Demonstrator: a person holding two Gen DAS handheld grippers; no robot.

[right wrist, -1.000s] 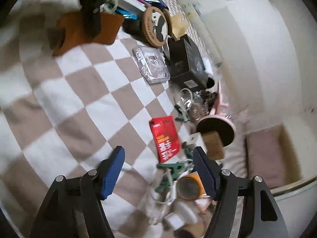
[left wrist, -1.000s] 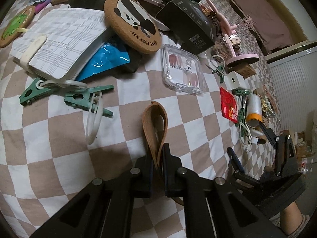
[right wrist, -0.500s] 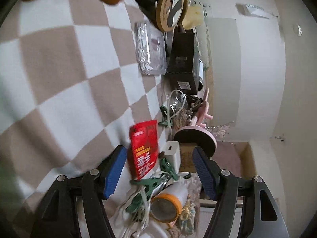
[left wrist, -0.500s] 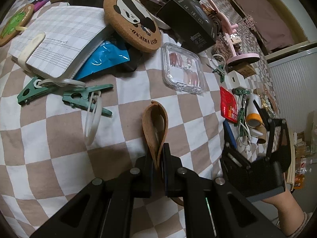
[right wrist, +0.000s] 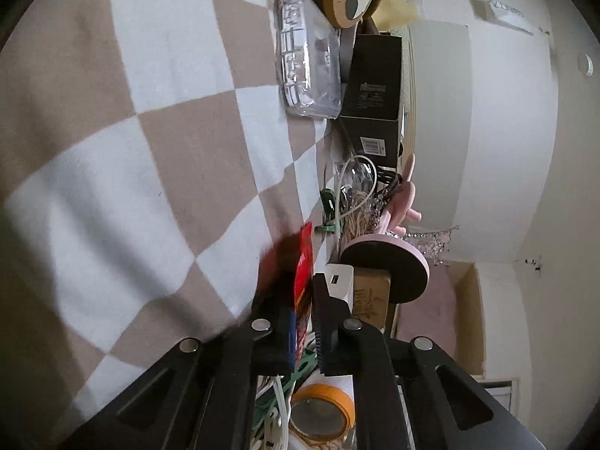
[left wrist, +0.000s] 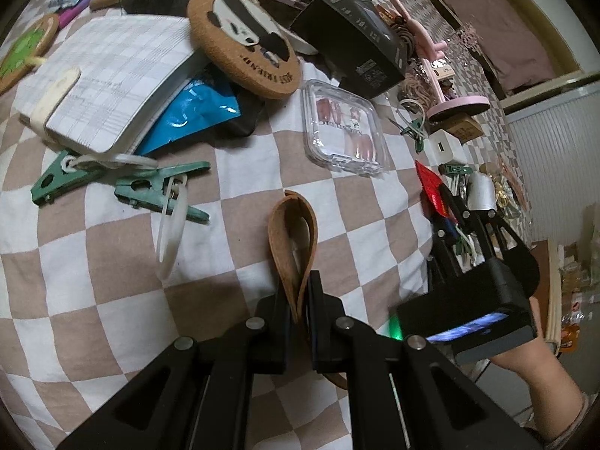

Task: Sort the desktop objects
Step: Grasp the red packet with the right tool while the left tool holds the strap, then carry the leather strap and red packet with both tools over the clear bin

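Your right gripper (right wrist: 303,318) has its jaws clamped on the red packet (right wrist: 303,273), edge-on, long axis running straight ahead; left gripper (left wrist: 299,300) pinches the brown leather loop (left wrist: 292,232) above the checkered worktop (left wrist: 112,262).

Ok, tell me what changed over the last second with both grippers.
The right gripper came down toward the pile at the cloth's edge, turned sideways and closed its open jaws on the red packet, now gripped edge-on. The left gripper stayed shut on the brown leather strap, in the same spot. The green clips, clear case and panda coaster have not moved.
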